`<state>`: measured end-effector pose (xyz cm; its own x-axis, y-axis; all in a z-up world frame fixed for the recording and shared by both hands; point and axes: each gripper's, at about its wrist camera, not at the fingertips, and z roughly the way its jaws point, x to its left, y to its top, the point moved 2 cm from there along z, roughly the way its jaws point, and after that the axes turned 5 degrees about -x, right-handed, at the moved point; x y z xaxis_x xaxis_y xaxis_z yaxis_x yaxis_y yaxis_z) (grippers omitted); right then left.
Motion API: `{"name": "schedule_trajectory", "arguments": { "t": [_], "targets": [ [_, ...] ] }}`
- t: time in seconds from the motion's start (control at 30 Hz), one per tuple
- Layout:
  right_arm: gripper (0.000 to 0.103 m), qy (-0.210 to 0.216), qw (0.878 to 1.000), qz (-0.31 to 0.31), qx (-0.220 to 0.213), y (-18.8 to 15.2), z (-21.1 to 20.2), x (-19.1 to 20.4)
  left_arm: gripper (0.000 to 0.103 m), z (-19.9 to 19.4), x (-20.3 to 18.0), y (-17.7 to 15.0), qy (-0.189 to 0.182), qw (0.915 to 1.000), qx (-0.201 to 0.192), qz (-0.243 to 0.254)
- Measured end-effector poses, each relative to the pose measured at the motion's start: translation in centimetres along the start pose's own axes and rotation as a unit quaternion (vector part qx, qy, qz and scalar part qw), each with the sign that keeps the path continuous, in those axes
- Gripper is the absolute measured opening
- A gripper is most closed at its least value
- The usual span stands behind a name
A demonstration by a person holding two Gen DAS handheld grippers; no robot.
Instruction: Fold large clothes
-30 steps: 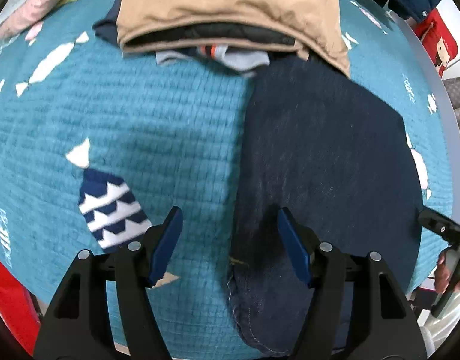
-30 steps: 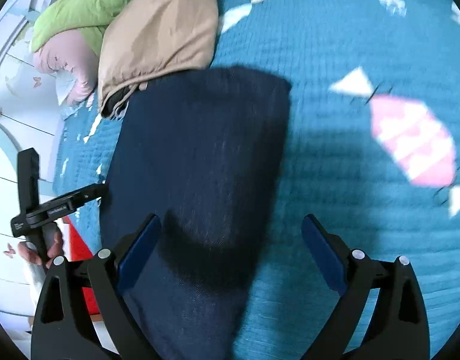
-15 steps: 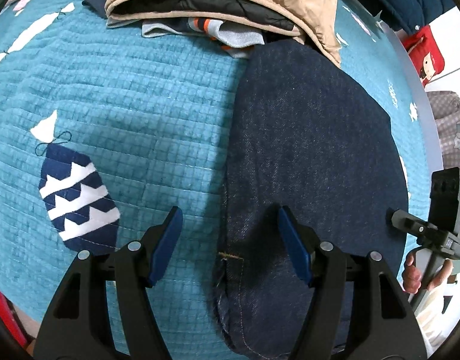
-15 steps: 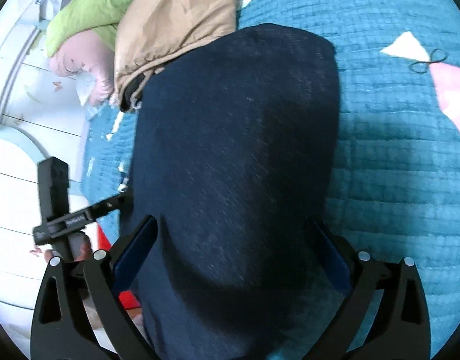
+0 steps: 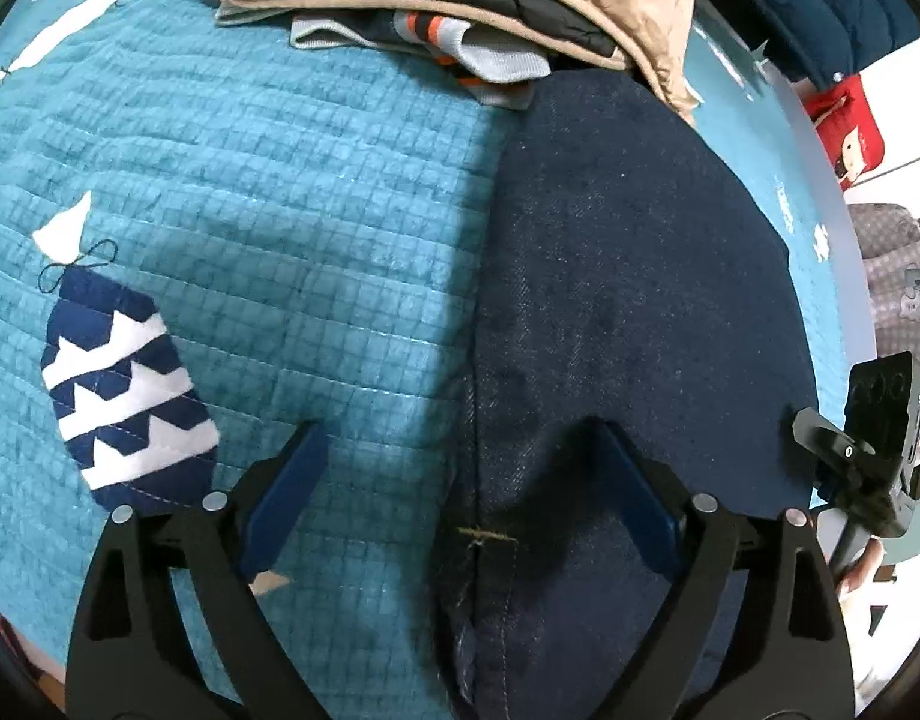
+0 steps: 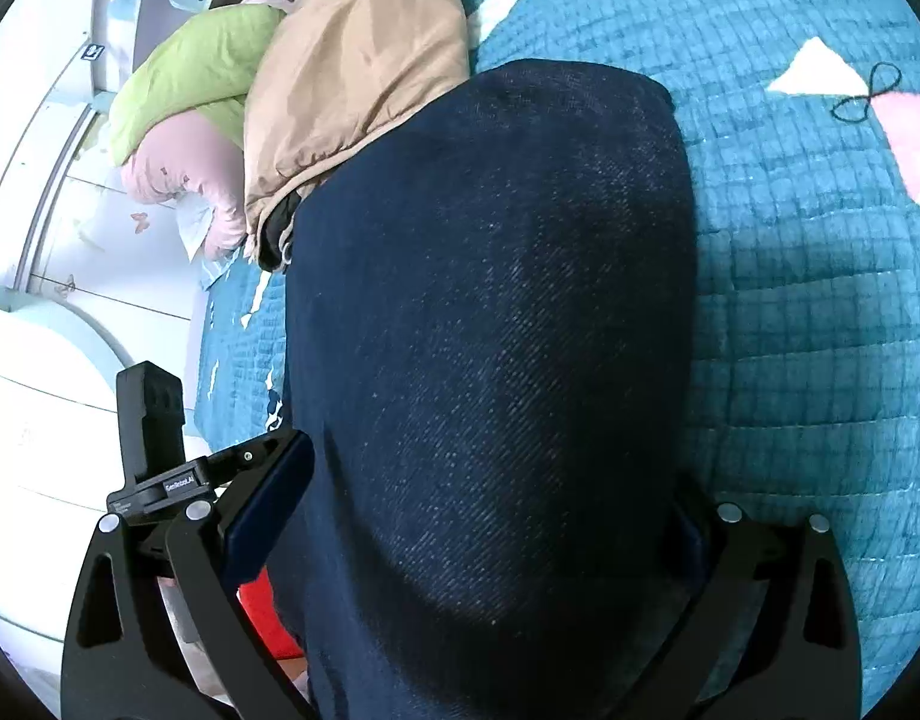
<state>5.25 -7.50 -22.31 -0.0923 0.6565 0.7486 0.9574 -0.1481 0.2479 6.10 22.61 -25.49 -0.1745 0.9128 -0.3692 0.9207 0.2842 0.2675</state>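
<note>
Dark denim jeans (image 5: 628, 300) lie folded flat on teal quilted bed cover (image 5: 267, 228), centre-right of left wrist view, filling middle of right wrist view. Left gripper (image 5: 460, 498) jaws opening, straddling jeans' left seam edge, pads clear of cloth. Right gripper (image 6: 490, 516) spread wide across jeans, no pinch. Tan jacket (image 6: 363, 60) upper left, touching jeans' far end.
</note>
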Motion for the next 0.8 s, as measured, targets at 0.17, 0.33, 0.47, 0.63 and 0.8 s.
{"name": "schedule_trajectory", "arguments": {
  "t": [0.17, 0.33, 0.47, 0.63, 0.8],
  "targets": [
    [0.095, -0.039, 0.999, 0.015, -0.034, -0.6, -0.3, 0.6, 0.098, 0.2, 0.1, -0.4, 0.005, 0.9995, -0.032, 0.004],
    [0.095, -0.039, 0.999, 0.01, -0.021, -0.4, -0.1, 0.5, 0.098, 0.0, 0.1, -0.9, 0.008, 0.9986, -0.053, 0.003],
    [0.095, -0.025, 0.999, 0.02, -0.015, -0.2, 0.0, 0.0, 0.099, 0.2, -0.2, -0.8, 0.017, 0.9983, -0.055, 0.001],
    [0.097, -0.044, 0.998, -0.039, 0.016, -0.6, 0.5, 1.2, 0.098, 0.3, -1.0, -0.7, 0.012, 0.9987, -0.05, 0.0],
    [0.097, -0.022, 0.994, -0.089, 0.066, -1.4, 0.2, 2.2, 0.098, 0.9, -4.3, -1.1, -0.082, 0.9924, 0.038, 0.084]
  ]
}}
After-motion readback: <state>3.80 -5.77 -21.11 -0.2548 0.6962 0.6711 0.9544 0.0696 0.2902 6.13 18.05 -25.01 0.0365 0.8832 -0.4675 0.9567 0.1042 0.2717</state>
